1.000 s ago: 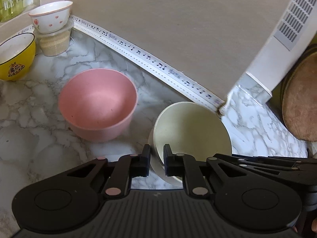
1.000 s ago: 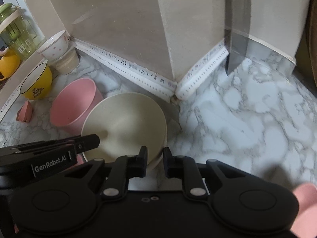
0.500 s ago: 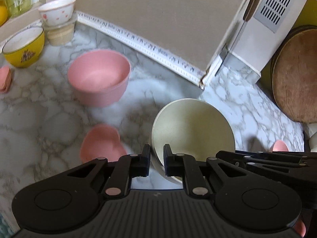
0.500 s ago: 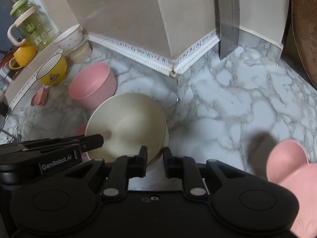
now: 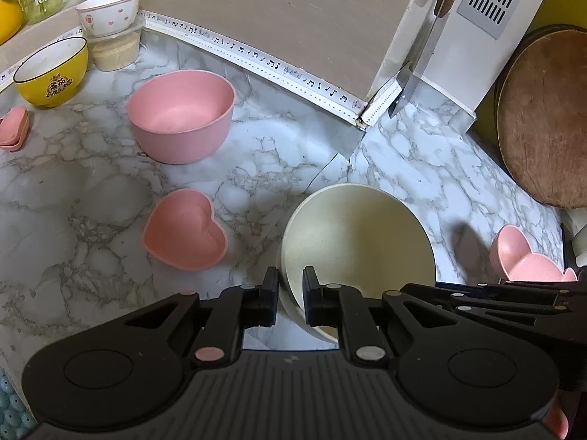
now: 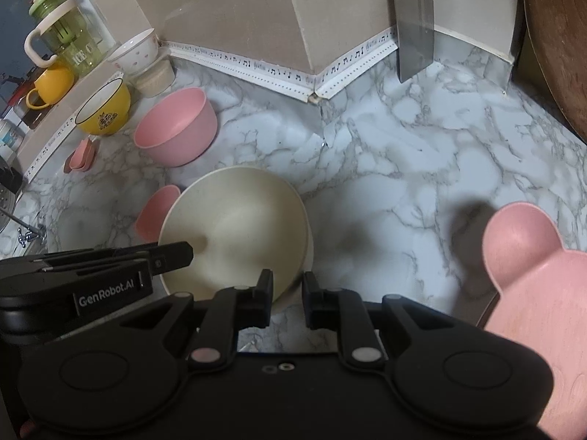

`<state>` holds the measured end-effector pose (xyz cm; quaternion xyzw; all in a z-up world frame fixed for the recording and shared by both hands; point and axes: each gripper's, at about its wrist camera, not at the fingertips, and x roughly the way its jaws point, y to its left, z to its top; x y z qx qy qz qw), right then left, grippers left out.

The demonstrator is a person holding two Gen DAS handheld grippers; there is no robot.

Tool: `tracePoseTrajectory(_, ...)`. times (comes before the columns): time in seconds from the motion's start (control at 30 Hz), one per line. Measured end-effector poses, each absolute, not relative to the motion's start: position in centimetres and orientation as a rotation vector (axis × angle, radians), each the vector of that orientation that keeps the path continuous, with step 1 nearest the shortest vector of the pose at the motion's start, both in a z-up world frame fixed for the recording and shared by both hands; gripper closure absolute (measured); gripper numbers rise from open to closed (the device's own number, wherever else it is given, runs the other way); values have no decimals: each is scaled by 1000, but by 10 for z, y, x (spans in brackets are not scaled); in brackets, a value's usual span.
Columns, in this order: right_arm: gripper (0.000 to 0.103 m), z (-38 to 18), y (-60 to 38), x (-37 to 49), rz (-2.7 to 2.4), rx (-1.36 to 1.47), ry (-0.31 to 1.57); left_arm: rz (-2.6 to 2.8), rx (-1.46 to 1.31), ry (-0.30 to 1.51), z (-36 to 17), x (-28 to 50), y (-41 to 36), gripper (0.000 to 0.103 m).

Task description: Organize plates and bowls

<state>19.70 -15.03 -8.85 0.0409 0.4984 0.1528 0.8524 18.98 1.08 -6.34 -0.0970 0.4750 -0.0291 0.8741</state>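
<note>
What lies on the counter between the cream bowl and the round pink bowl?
Mostly bare marble counter; only the pink heart-shaped dish sits off to the side of that stretch between the cream bowl and round pink bowl, seen in the left wrist view.

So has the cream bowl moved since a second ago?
Yes. Held by both grippers, the cream bowl has pulled back from the wall corner, away from the pink bowl, nearer the camera.

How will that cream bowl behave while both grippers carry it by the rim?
The cream bowl looks matte and speckled, likely light plastic: stiff, not slippery. The left gripper and right gripper pinch opposite rim edges, so it probably won't tip unless one slips.
</note>
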Motion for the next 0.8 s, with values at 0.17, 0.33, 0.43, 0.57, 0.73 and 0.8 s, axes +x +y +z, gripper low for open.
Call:
tracePoseTrajectory(0.17,86,-91,-151,195,325,90,1064,-54,-208,1009,-66,186,11,90)
tracePoseTrajectory(0.33,86,-93,-150,195,325,93,1077,-50,-211,1013,-67,185,11,90)
tracePoseTrajectory(0.43,86,-95,-150,195,320,99,1085,-51,-212,1019,-69,185,11,90)
tracePoseTrajectory(0.57,86,-95,-148,194,321,100,1084,-45,-212,1026,-71,186,12,90)
tracePoseTrajectory(0.73,84,-96,-145,195,317,102,1080,-42,-206,1028,-74,186,14,90)
tracePoseTrajectory(0.8,84,-96,-143,195,317,97,1077,-42,-208,1033,-76,187,15,90)
